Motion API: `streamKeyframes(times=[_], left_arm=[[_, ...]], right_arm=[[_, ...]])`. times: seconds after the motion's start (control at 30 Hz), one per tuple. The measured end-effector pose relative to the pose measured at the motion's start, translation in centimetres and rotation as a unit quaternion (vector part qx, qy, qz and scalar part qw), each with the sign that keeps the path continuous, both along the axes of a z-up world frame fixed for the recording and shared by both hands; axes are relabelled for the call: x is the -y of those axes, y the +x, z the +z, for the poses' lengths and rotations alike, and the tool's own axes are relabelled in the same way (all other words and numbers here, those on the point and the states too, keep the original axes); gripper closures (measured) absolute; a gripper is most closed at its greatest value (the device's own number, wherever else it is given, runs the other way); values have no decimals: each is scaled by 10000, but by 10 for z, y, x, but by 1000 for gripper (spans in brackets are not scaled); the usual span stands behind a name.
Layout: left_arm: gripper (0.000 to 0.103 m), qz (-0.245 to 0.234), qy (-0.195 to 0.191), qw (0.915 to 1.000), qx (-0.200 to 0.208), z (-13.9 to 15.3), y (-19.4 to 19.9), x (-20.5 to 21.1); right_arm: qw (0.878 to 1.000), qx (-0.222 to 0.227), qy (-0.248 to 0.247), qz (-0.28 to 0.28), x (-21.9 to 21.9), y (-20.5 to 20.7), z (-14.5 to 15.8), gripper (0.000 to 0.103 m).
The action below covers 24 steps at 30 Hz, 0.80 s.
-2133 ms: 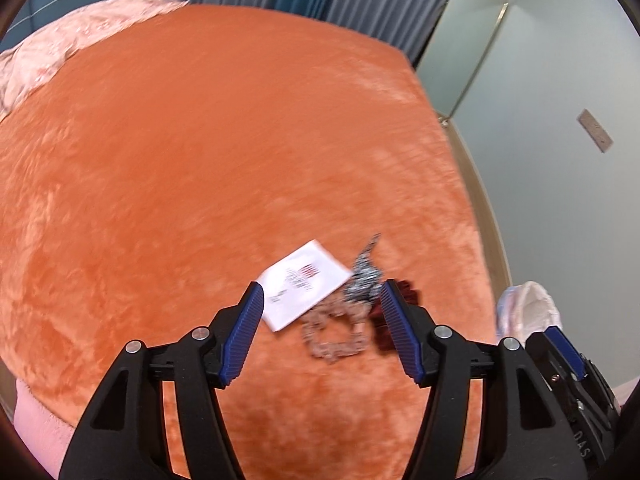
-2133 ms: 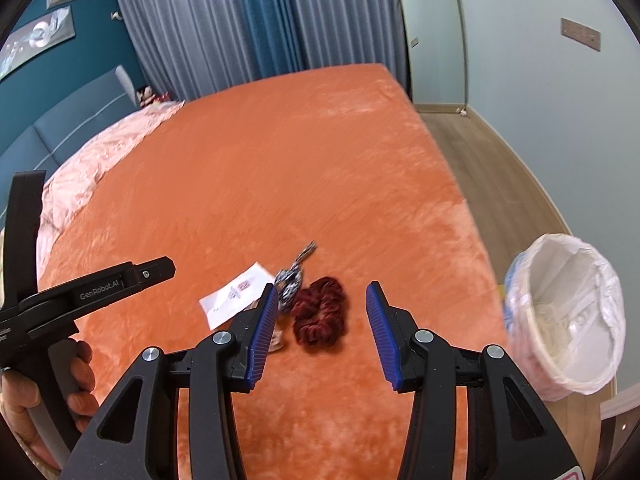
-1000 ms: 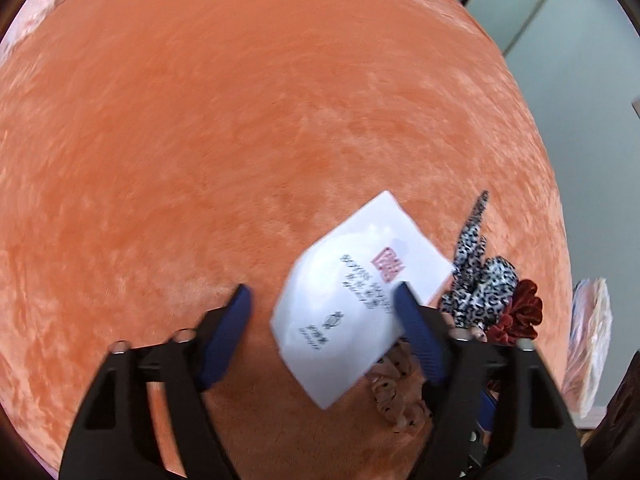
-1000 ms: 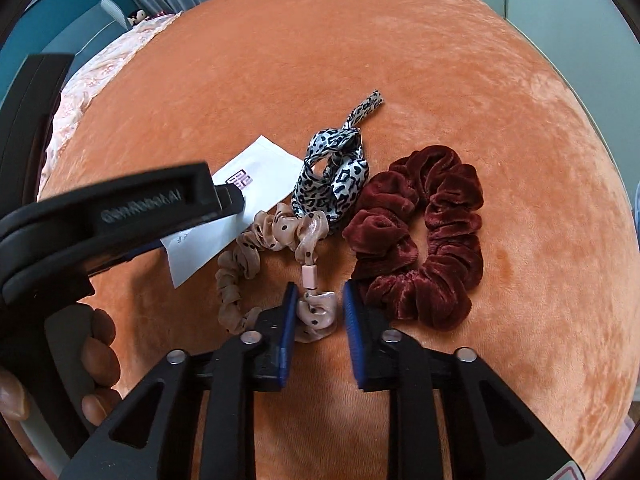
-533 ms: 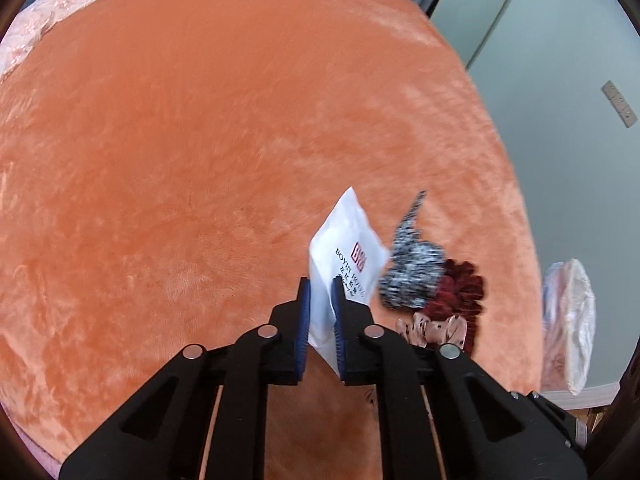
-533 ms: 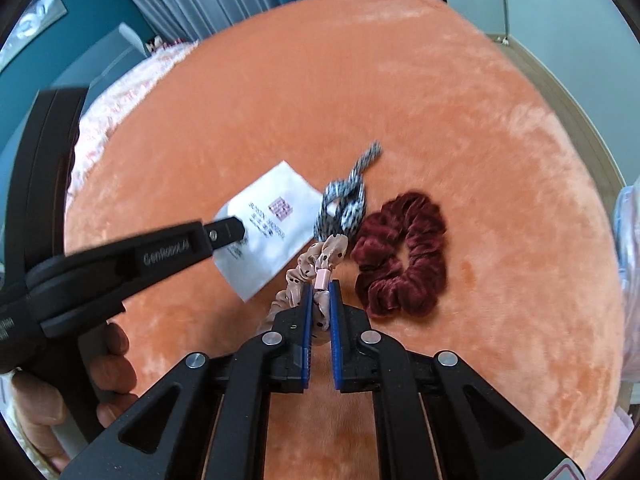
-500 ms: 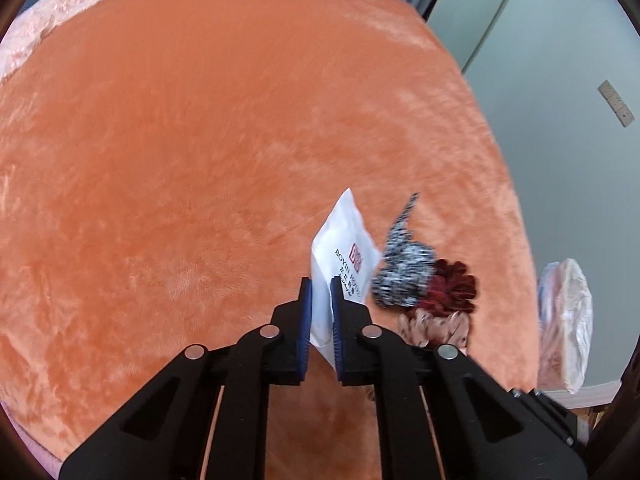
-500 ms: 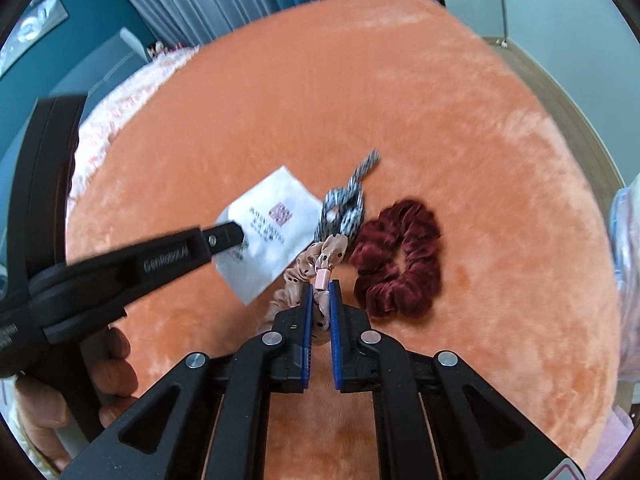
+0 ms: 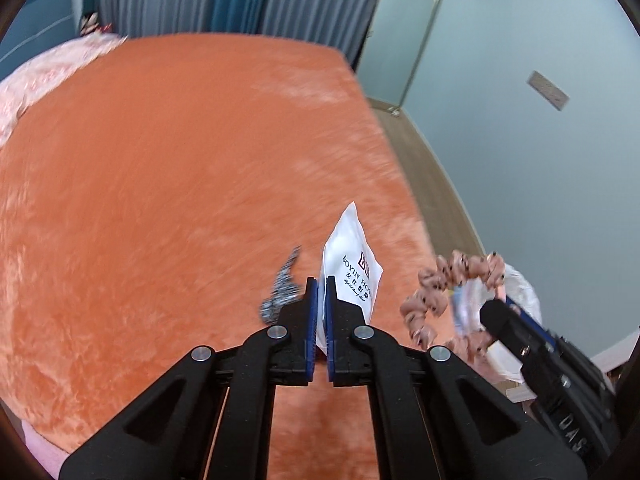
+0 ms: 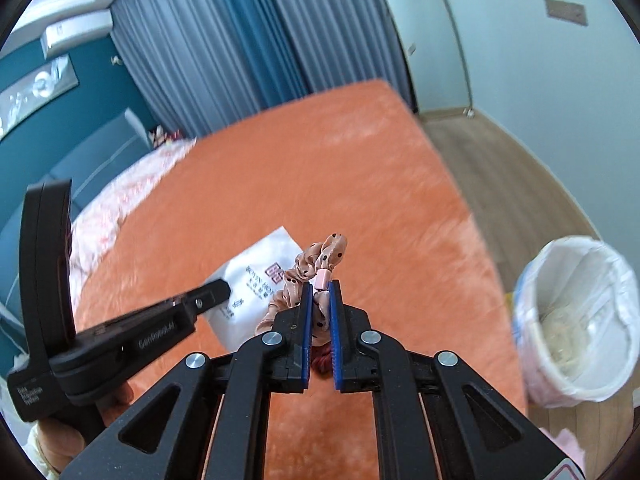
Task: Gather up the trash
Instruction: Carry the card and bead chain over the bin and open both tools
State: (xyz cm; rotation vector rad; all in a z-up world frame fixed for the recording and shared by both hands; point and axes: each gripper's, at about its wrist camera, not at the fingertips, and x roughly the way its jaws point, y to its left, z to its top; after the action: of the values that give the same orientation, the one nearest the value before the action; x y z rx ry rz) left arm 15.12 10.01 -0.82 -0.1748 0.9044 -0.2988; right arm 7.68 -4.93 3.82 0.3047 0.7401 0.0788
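Observation:
My left gripper is shut on a white printed packet, held up above the orange bedspread. My right gripper is shut on a pink dotted scrunchie, also lifted clear of the bed. In the left wrist view that scrunchie hangs at the right, in front of the bin. In the right wrist view the packet shows left of the scrunchie, pinched at the tip of the left gripper.
A leopard-print scrunchie lies on the bed. A dark red scrunchie shows partly behind my right jaws. A bin with a white liner stands on the wooden floor right of the bed. Curtains hang behind.
Both grippers have risen from the bed and tilted up, carrying the packet and the pink scrunchie. The bin has come into fuller view at the right.

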Motion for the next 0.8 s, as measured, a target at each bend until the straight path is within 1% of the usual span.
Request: streamKeyframes(times=[0.17,0.37,0.6,0.8], left_arm=[[100,-348,24,9988,354,35,-17,41],[100,-780,112,9948,640,63,-33,93],[100,-1195,200,9893,815,77,-45,144],[100,-1490,292,9845,873,79,-54,180]], right_arm=[[9989,368,29,-295,32,-20,30,95],[9959,635,-33,-648,74,-38,52,95],[9911,832,-151,-1032,123,-59,67,95],[9868,842,-137,-1375,159,-73,67,95]])
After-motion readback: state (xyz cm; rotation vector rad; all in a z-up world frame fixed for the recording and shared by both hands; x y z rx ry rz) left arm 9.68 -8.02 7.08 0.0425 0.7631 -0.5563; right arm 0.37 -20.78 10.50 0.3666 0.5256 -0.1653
